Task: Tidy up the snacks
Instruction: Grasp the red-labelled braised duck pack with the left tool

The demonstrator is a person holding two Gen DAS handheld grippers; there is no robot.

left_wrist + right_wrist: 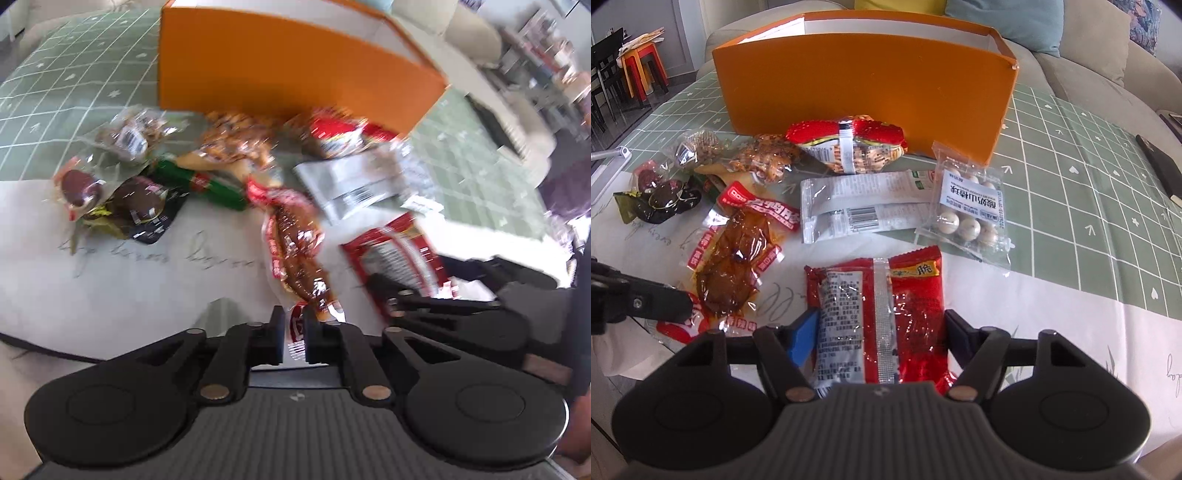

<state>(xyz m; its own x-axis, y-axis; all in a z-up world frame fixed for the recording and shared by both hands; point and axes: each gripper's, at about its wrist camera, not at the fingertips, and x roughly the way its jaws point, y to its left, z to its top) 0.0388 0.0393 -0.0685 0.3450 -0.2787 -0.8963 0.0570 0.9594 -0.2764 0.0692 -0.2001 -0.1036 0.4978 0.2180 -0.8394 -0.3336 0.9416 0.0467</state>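
At lower centre of its view, my left gripper (294, 338) was pinched shut on the meat packet (295, 251). My right gripper (881, 334) stood wide open astride the red snack bag (882, 314), the orange box (864, 88) across the top of the frame.

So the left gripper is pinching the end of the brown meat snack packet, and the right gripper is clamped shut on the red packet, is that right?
Not quite. The right gripper is open: in the right wrist view its fingers stand wide apart on either side of the red packet, not clamped on it. The left gripper does pinch the end of the brown meat snack packet.
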